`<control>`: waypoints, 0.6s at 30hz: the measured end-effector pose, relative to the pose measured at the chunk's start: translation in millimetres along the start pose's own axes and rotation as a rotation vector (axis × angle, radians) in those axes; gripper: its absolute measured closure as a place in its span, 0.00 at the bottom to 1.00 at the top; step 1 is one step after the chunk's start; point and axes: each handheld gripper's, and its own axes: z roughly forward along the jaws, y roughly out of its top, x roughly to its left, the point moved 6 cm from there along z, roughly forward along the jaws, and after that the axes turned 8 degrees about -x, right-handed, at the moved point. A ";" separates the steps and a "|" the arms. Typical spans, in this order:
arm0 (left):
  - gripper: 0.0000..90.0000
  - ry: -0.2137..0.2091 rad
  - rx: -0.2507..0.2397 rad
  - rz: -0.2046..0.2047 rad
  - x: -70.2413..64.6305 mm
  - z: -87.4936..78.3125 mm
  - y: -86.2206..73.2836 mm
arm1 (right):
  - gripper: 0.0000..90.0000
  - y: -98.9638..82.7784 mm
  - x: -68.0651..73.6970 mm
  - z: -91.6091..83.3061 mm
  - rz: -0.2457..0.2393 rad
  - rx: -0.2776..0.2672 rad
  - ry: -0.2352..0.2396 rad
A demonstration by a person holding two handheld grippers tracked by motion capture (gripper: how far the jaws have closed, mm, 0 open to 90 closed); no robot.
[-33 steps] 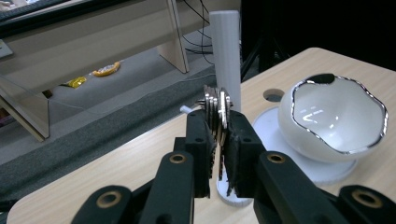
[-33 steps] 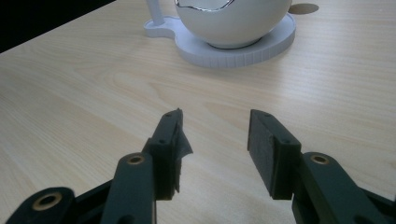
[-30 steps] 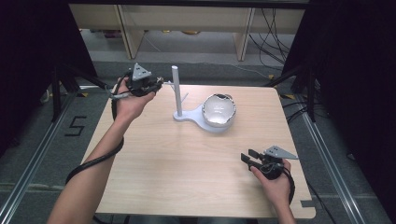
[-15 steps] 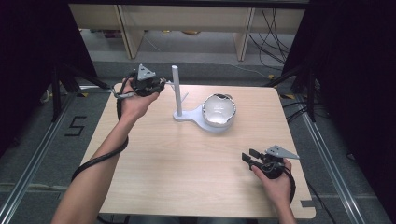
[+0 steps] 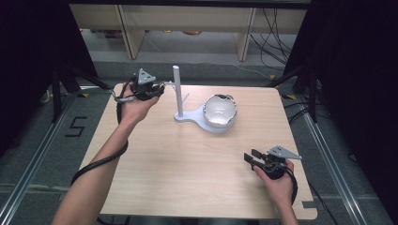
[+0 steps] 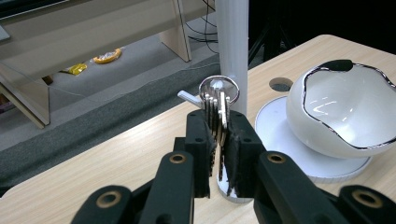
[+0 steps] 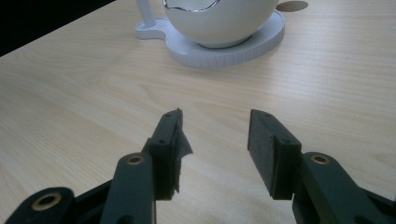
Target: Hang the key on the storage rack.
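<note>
My left gripper (image 5: 159, 88) (image 6: 217, 140) is shut on a bunch of silver keys (image 6: 215, 114) at the table's far left. Their key ring (image 6: 219, 88) stands up above the pads. It sits right in front of the white post (image 6: 231, 46) (image 5: 177, 91), beside the small peg (image 6: 189, 96) that sticks out from the post. My right gripper (image 5: 251, 157) (image 7: 215, 149) rests low over the table's near right with its jaws open and nothing between them.
The post rises from a white stand base (image 5: 187, 117) (image 7: 224, 53) that also carries a white, chrome-rimmed bowl (image 5: 219, 110) (image 6: 345, 116). The light wooden table (image 5: 187, 164) has a round hole (image 6: 281, 84) near its far edge. Shelving stands beyond the table.
My left hand has drifted a little to the right, bringing the keys closer to the post. The right gripper has stayed where it was.
</note>
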 end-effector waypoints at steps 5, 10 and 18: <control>0.89 -0.003 0.018 0.026 0.5 1.1 -0.4 | 0.62 -0.6 -2.1 -0.5 -0.009 0.012 -0.013; 0.89 0.000 0.027 0.030 1.5 2.5 -1.1 | 0.62 -0.8 0.6 -0.7 0.019 0.012 -0.006; 0.89 0.008 0.109 0.121 4.4 4.3 2.5 | 0.62 -1.0 -4.8 -1.5 -0.024 0.019 -0.024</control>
